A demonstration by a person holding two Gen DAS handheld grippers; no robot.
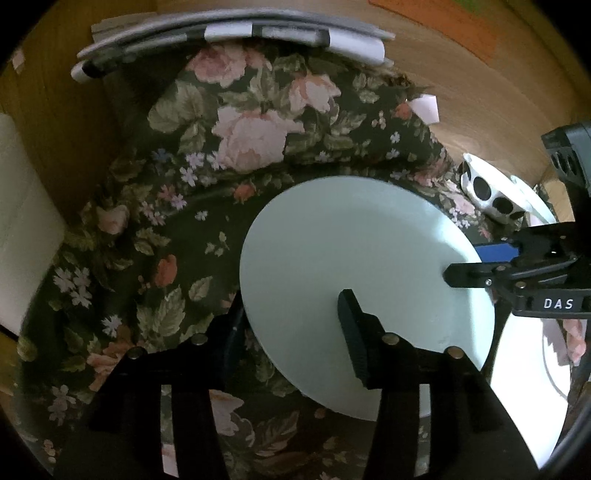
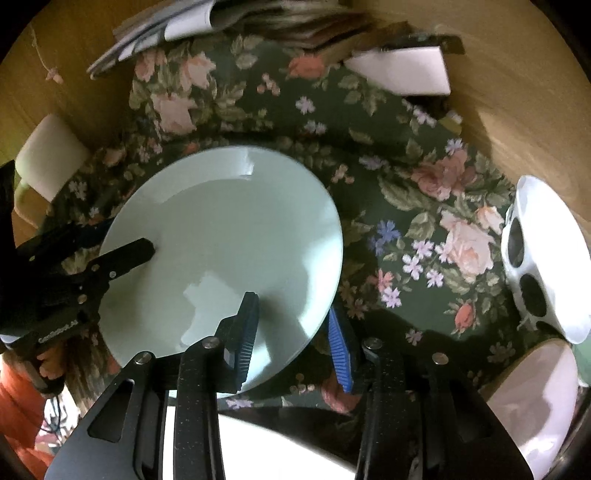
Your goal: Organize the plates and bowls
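A pale green plate [image 1: 351,240] [image 2: 229,229] hangs tilted above the floral tablecloth [image 1: 229,122], held from two sides. My left gripper [image 1: 291,314] is shut on its near rim: one black finger [image 1: 354,332] lies on the top face, while the other is under the edge. My right gripper [image 2: 291,306] is shut on the opposite rim, with one blue pad [image 2: 247,332] on top and the second blue pad [image 2: 340,347] under the edge. Each view shows the opposite gripper: the right gripper [image 1: 465,264] and the left gripper [image 2: 125,236].
A white bowl with black spots [image 2: 532,258] [image 1: 487,192] lies on its side at the right. A pinkish bowl [image 2: 532,398] sits below it. A white plate [image 1: 524,369] lies under the green one. Papers [image 1: 229,33], a white card [image 2: 402,70] and a white cup [image 2: 48,155] ring the cloth.
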